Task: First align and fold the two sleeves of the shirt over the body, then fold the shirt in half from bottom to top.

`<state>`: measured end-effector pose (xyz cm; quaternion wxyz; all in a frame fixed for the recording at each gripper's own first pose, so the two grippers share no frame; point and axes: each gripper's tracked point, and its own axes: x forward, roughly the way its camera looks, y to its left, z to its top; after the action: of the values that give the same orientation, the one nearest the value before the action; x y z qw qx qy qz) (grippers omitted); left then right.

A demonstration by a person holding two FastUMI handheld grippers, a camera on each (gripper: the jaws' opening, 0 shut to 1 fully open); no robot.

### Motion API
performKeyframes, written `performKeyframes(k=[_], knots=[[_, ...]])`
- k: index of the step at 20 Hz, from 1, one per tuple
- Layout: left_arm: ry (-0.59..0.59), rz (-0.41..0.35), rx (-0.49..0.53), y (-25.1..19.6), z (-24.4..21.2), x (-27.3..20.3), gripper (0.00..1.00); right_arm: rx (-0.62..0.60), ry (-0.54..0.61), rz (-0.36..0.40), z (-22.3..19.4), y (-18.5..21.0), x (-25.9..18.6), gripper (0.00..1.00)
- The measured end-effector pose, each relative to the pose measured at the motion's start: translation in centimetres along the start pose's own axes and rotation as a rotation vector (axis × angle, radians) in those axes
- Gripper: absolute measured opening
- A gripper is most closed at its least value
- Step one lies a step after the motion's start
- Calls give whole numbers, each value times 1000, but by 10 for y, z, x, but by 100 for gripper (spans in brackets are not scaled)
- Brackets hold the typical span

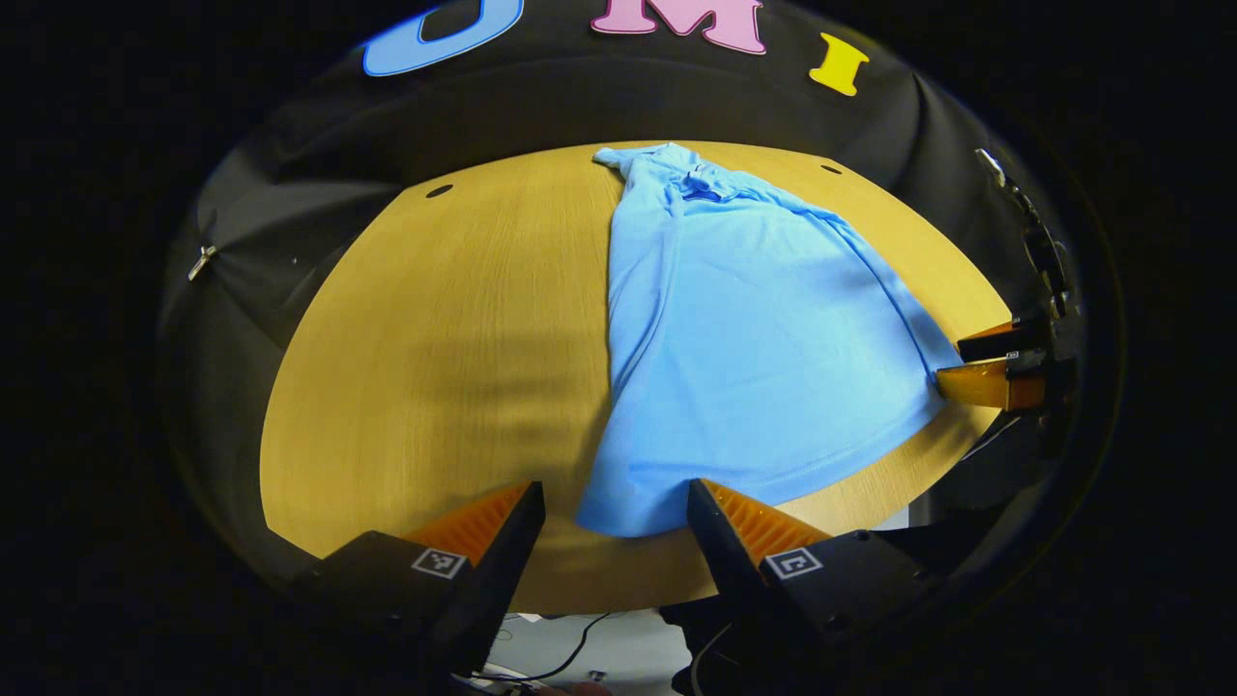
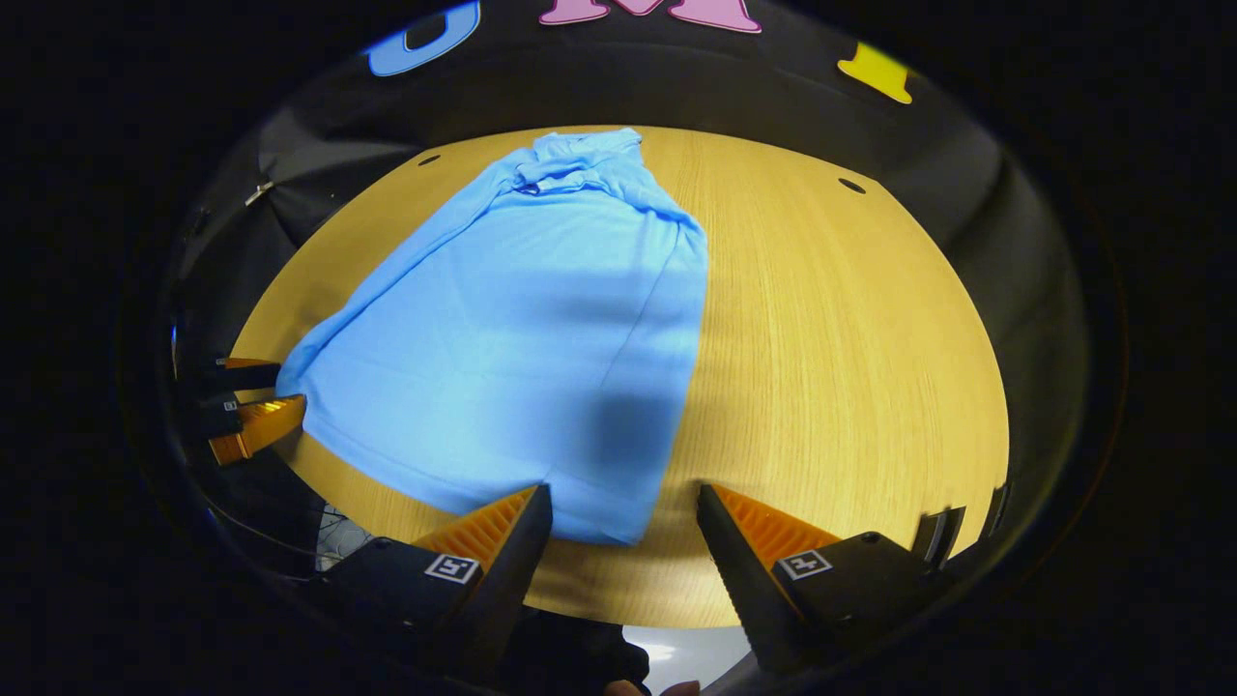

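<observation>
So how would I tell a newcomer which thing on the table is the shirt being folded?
Start at the round light wooden table before the black cloth wall. On it lies the light blue short-sleeved shirt, collar toward the wall, hem at the near edge. It is the single soft fabric item there, with the left gripper and right gripper, jaws open, at its two bottom corners.

Light blue shirt (image 1: 754, 348) lies flat on wooden table (image 1: 435, 367). Sleeves folded in; collar at far end, hem nearest.
</observation>
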<state>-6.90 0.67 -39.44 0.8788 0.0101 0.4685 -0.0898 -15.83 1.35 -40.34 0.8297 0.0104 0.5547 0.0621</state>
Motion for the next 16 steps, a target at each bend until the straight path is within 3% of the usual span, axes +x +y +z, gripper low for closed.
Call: performKeyframes(k=[1, 2, 3, 4, 5, 6, 7, 8, 11, 12, 13, 14, 16], knots=[[7, 0, -18, 0, -1, 1, 97, -14, 7, 8, 0, 2, 2, 95], [14, -6, -44, -1, -2, 1, 97, -24, 4, 15, 2, 3, 2, 88], [12, 0, -62, 1, -2, 0, 96, -30, 17, 24, 1, 5, 3, 93], [18, 2, -68, 1, -3, 0, 95, -39, 16, 32, 3, 6, 3, 89], [17, -2, -62, -1, -2, 1, 92, -51, 20, 42, 3, 9, 4, 76], [20, -10, -52, -5, -1, 0, 82, -55, 17, 47, 3, 10, 4, 75], [22, -23, -40, -9, 0, 2, 72, -53, 16, 51, 4, 12, 3, 65], [20, -36, -27, -14, 2, 3, 55, -53, 15, 57, 3, 15, 3, 54], [21, -73, -15, -23, 5, 5, 18, -40, 2, 73, 7, 21, 7, 12], [24, -77, -30, -22, 6, 4, 7, -44, 3, 80, 6, 22, 5, 5], [17, -82, -51, -22, 8, 4, 7, -35, -4, 86, 8, 22, 5, 11], [16, -88, -68, -22, 9, 4, 6, -23, -8, 88, 8, 20, 3, 5], [13, -76, -73, -18, 10, 2, 6, 4, -25, 94, 13, 19, 0, 5]])
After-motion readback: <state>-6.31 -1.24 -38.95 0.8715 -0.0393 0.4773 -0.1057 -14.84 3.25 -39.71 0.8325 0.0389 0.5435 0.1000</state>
